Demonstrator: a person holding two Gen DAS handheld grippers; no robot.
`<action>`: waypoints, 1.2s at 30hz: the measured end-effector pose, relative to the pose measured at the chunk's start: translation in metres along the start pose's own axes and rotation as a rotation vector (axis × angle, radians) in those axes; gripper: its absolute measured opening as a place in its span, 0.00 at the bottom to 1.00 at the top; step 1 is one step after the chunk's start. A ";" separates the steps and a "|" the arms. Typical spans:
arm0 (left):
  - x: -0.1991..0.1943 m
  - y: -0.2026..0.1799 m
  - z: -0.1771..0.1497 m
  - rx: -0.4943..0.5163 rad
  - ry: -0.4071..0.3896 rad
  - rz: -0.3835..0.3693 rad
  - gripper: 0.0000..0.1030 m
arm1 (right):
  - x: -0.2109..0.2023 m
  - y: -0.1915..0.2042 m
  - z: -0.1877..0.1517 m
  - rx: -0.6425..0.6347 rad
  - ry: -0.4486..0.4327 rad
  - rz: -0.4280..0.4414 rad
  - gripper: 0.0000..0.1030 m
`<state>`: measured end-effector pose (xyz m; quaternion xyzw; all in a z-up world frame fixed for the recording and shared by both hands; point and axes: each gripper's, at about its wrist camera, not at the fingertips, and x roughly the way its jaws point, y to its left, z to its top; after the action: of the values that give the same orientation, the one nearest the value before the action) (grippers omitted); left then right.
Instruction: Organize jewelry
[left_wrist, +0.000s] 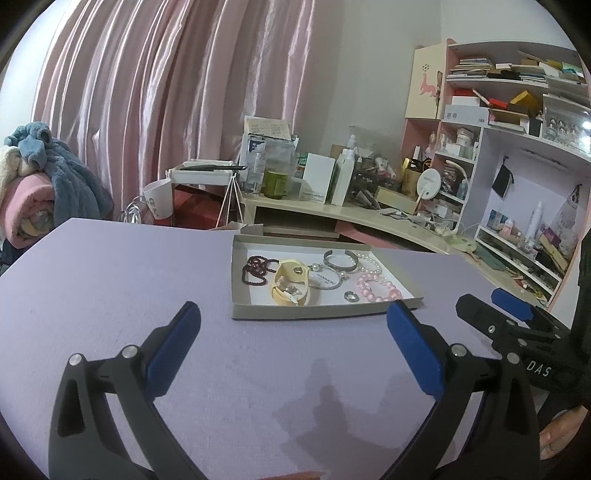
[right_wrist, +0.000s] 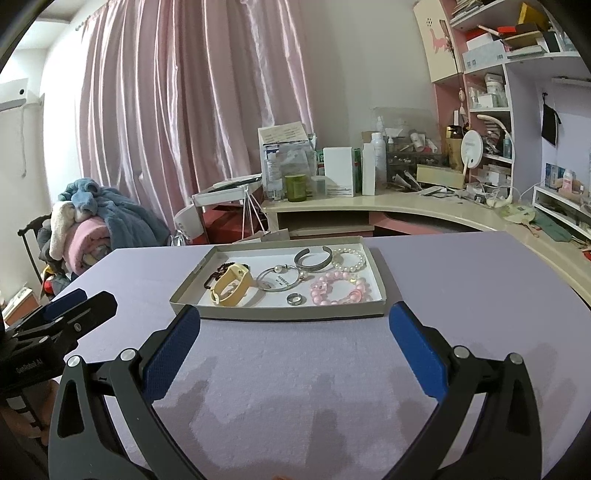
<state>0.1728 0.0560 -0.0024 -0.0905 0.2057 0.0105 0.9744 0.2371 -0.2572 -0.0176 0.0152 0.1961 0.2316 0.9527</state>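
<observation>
Jewelry is found gathered in the shallow grey cardboard tray (right_wrist: 376, 284); left gripper (left_wrist: 293, 321) and right gripper (right_wrist: 294, 325) are held wide open, empty, short of it, so sorted or unsorted cannot be judged.

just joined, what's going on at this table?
A person holds a gripper in each hand over a lavender table; both the left gripper and right gripper are open and hold nothing. Ahead of them sits a shallow cardboard tray with all the jewelry in it: a pink bead bracelet, a pearl bracelet, a silver cuff, a thin bangle, a small ring, a yellow band and dark beads. That could fit a sorted or an unsorted tray.
</observation>
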 end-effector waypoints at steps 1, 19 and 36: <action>0.000 -0.001 0.000 0.002 -0.001 0.001 0.98 | 0.000 0.000 0.000 0.001 0.000 0.002 0.99; 0.001 -0.001 0.000 0.002 0.007 -0.018 0.98 | 0.002 0.003 -0.001 0.012 0.007 0.024 0.99; 0.001 -0.008 0.003 0.013 0.015 -0.038 0.98 | 0.003 0.003 -0.001 0.016 0.009 0.023 0.99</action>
<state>0.1754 0.0490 0.0009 -0.0882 0.2112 -0.0102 0.9734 0.2378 -0.2536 -0.0189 0.0240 0.2021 0.2410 0.9490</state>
